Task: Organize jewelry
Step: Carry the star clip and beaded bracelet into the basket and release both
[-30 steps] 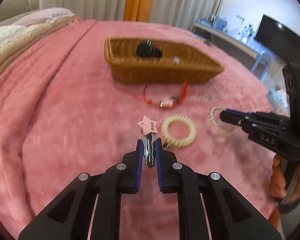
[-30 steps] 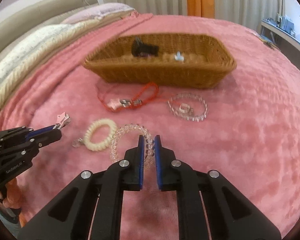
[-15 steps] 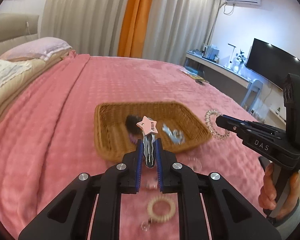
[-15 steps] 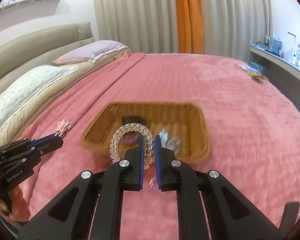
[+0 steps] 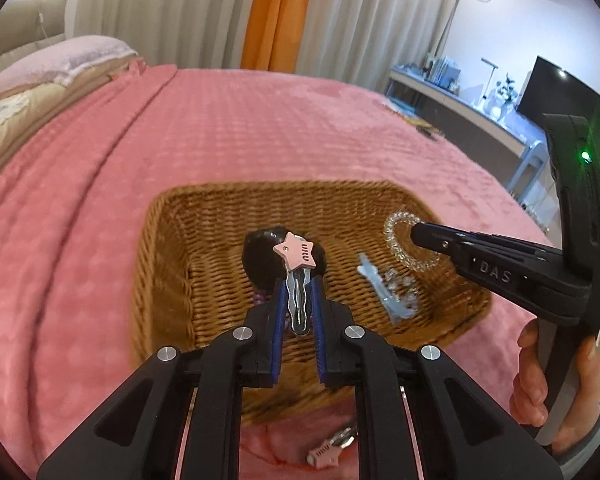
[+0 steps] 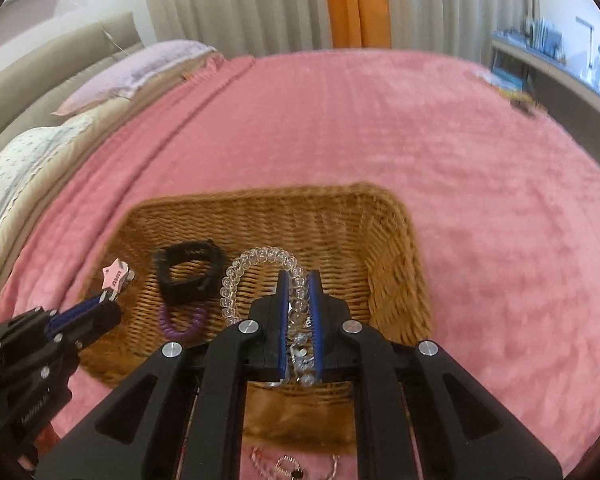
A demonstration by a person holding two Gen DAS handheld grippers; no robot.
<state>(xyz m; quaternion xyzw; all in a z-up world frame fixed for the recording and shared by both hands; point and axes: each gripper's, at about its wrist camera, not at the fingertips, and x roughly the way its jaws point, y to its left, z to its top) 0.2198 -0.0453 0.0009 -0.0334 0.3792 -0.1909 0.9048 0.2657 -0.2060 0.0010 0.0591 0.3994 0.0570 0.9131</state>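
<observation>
Both over the wicker basket point(image 5: 168, 264) on the pink bed point(image 5: 228, 128). Left gripper point(image 5: 298, 300) clamped on the silver shank of a hair clip with a pink star point(image 5: 294, 256), star end raised above the basket's inside, over a black band point(image 6: 190, 270) lying on the woven floor. Right gripper point(image 6: 299, 300) pinched tight on a clear spiral hair tie point(image 6: 256, 264), loop standing up ahead of the fingertips, also above the basket's inside. Down in the basket, beside the black band: a purple spiral tie point(image 6: 182, 322) and a pale blue clip point(image 5: 384, 288) near the right wall. On the blanket just short of the basket's near wall, a second pink star clip point(image 5: 330, 448), partly hidden behind the left gripper's frame.
</observation>
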